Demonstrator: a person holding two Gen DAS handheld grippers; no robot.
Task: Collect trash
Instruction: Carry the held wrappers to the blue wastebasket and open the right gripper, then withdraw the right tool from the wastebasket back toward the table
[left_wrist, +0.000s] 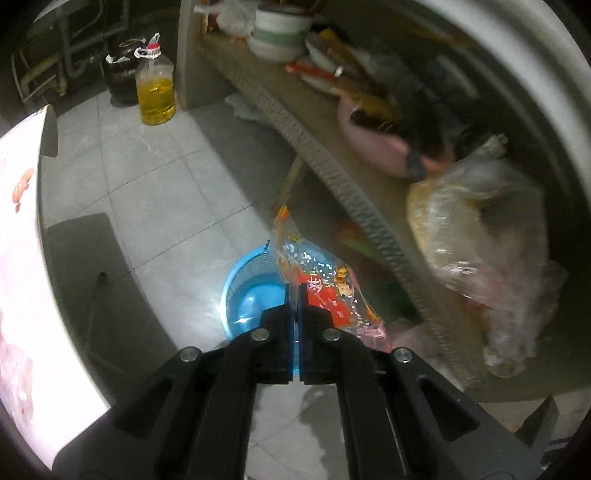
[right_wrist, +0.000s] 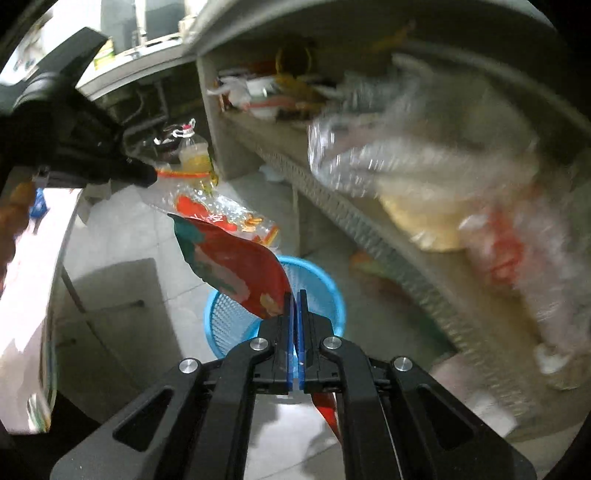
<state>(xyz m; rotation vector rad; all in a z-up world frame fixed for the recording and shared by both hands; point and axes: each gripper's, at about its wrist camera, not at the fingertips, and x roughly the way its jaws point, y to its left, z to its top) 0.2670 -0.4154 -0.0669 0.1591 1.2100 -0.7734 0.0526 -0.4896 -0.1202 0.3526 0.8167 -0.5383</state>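
Clear wrapper (left_wrist: 314, 273) pinched by left hand-held gripper (left_wrist: 297, 295), above blue basket (left_wrist: 243, 291) — floor.

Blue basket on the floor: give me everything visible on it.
The blue basket is a round, open-topped plastic bin with fine mesh walls and a solid, glossy base. It stands upright on the pale tiled floor, beside the edge of the woven-fronted shelf. Its inside looks empty as far as can be seen. Both grippers hang above it: the left gripper shut on a clear printed wrapper, the right gripper shut on a red packet. Neither piece touches the basket.
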